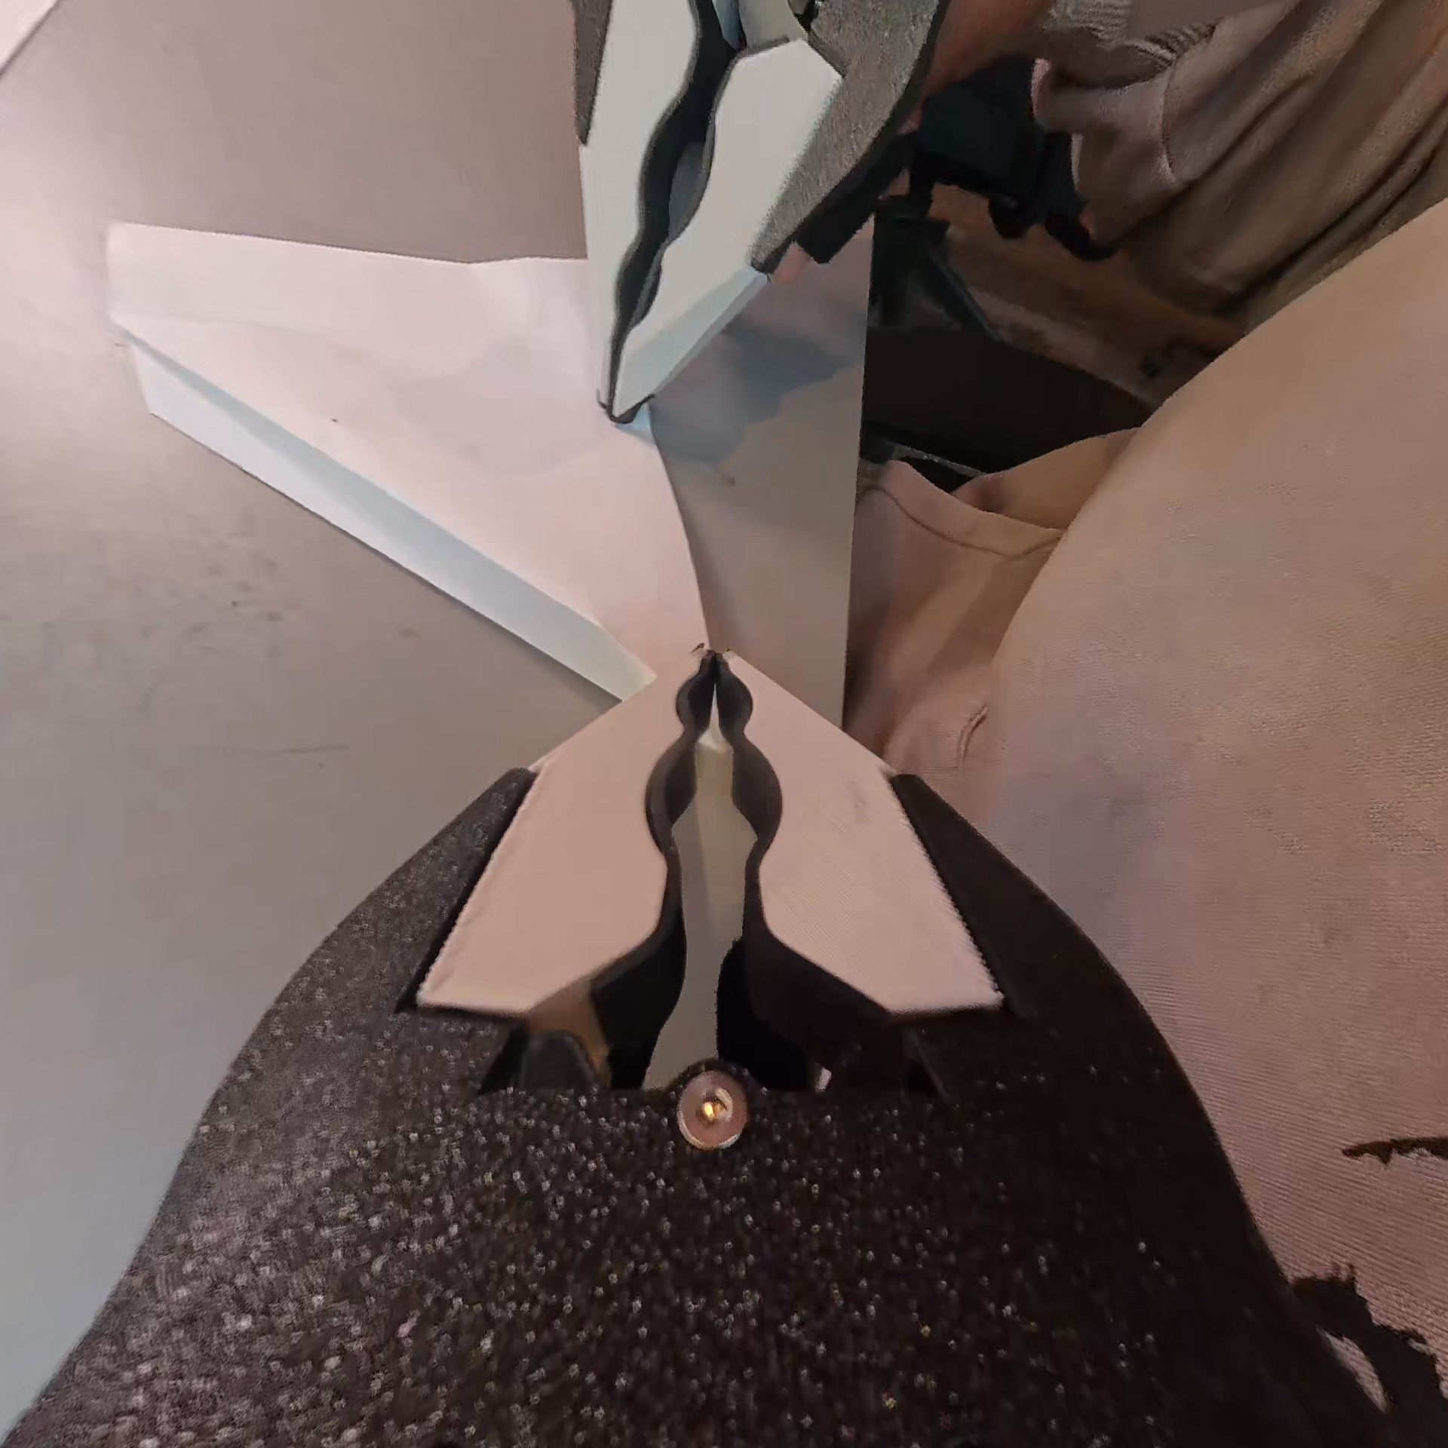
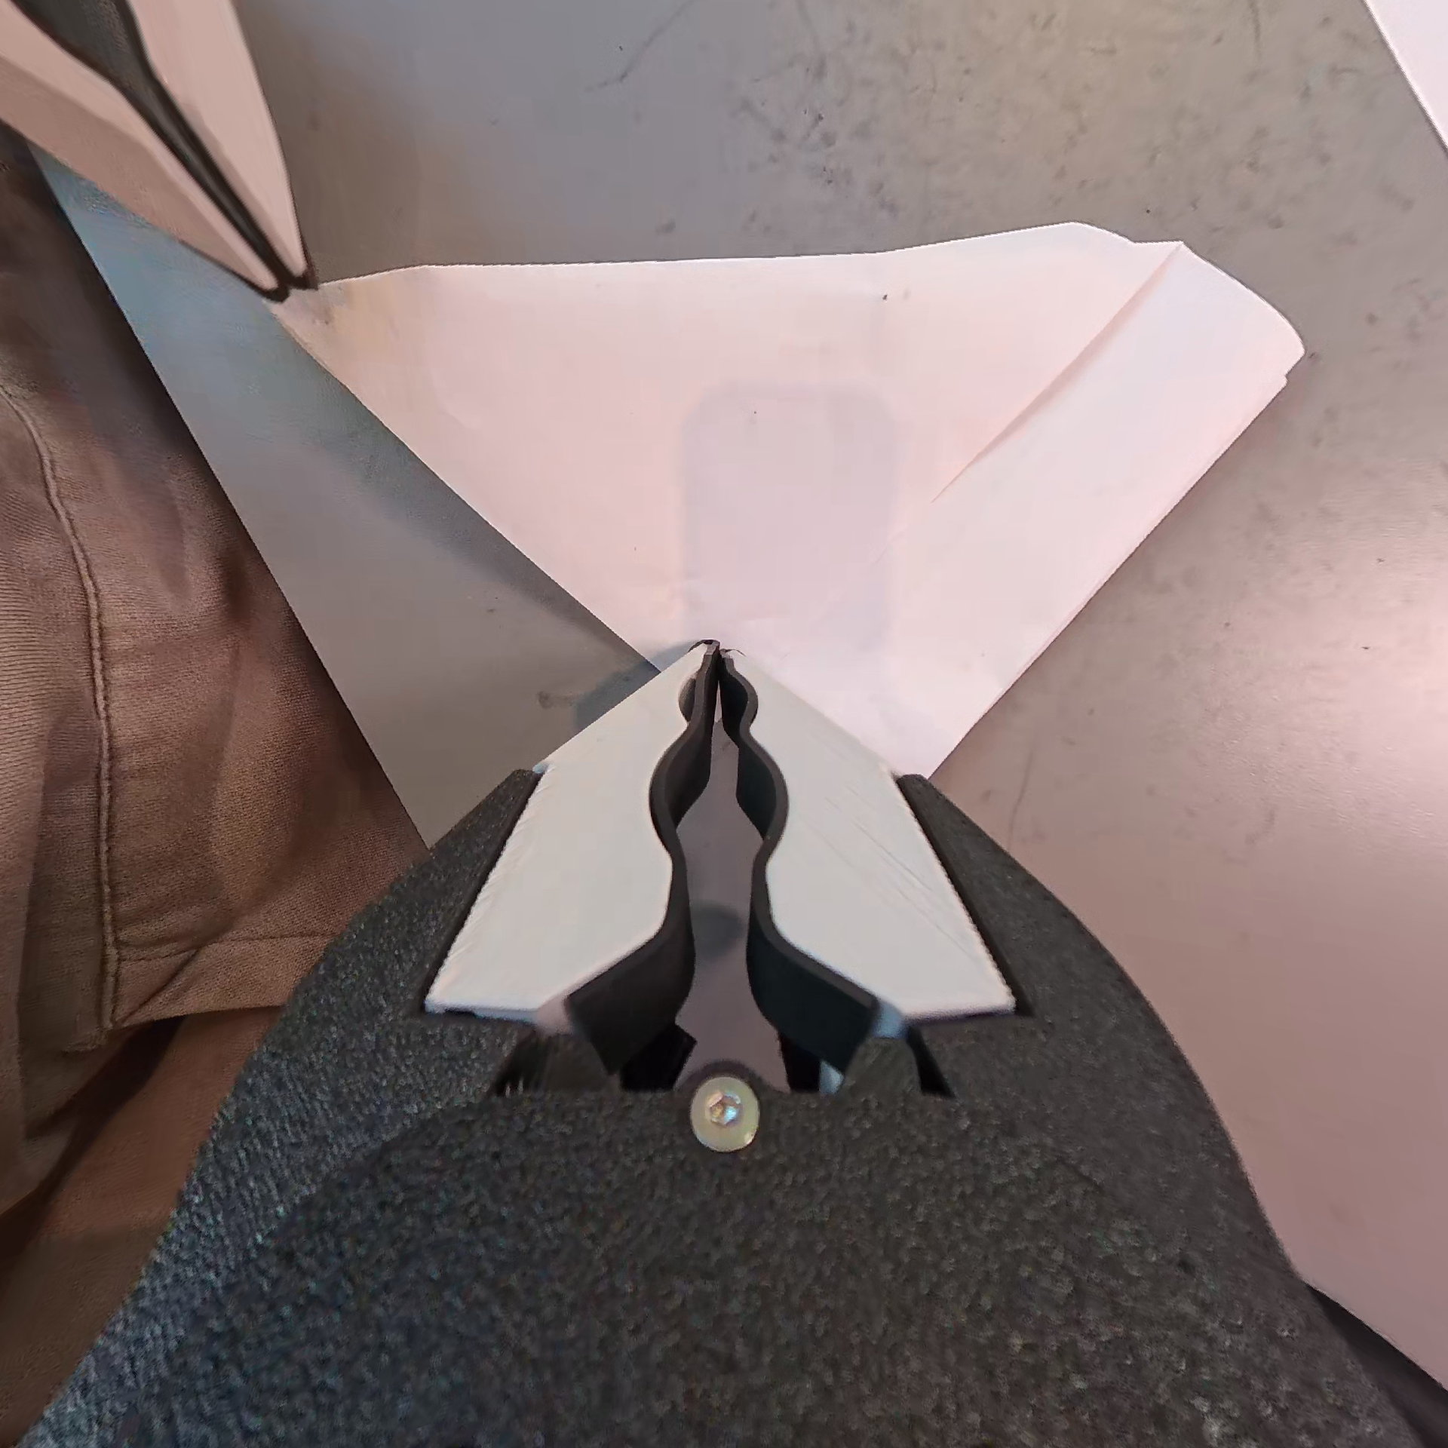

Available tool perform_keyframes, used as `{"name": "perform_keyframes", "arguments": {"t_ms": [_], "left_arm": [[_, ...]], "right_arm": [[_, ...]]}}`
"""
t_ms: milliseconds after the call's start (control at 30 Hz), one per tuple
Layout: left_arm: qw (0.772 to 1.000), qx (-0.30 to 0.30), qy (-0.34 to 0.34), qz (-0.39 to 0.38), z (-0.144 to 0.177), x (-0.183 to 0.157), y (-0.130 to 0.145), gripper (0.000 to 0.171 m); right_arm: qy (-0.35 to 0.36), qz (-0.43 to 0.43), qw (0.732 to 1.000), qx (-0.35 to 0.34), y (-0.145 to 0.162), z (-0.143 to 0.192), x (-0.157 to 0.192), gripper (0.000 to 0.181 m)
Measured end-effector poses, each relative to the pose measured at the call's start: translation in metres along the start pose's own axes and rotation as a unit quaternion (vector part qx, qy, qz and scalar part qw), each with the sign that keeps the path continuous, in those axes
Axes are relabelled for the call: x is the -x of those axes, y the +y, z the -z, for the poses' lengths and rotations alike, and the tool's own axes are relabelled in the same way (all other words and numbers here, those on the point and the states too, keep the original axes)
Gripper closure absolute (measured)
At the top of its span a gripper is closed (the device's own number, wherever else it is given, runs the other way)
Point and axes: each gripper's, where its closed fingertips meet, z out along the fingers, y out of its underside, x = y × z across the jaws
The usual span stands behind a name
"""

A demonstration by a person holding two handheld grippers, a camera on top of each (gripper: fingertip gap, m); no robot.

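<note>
A white sheet of paper lies folded on the grey table, with a folded band along one edge. My left gripper is shut with its tips at the paper's near corner, and white paper shows between its pads. My right gripper is shut with its tips on the near edge of the same paper, close to a corner. Each gripper shows in the other's view: the right one at the top, and the left one at the top left, both with tips on the paper's edge.
A person in beige clothing sits close against the table edge; the clothing also shows in the right wrist view. A black stand is behind the right gripper. Another white sheet lies at the far right. Across from one pair of fingers to the other is roughly 12 centimetres.
</note>
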Motion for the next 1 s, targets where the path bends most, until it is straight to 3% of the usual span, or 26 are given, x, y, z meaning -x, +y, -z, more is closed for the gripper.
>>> {"name": "perform_keyframes", "arguments": {"t_ms": [367,700,1000], "left_arm": [[0.996,0.065,-0.032,-0.049,-0.016,0.004,0.026,0.171],[0.996,0.046,-0.014,-0.072,-0.013,-0.011,0.012,0.171],[0.992,0.083,-0.003,-0.094,-0.028,-0.024,0.025,0.171]], "right_arm": [[0.001,-0.002,1.0,-0.005,0.0,0.0,0.0,0.181],[0.007,0.0,1.0,-0.013,-0.001,0.0,0.001,0.181],[0.012,-0.001,1.0,-0.022,-0.002,-0.001,0.001,0.181]]}}
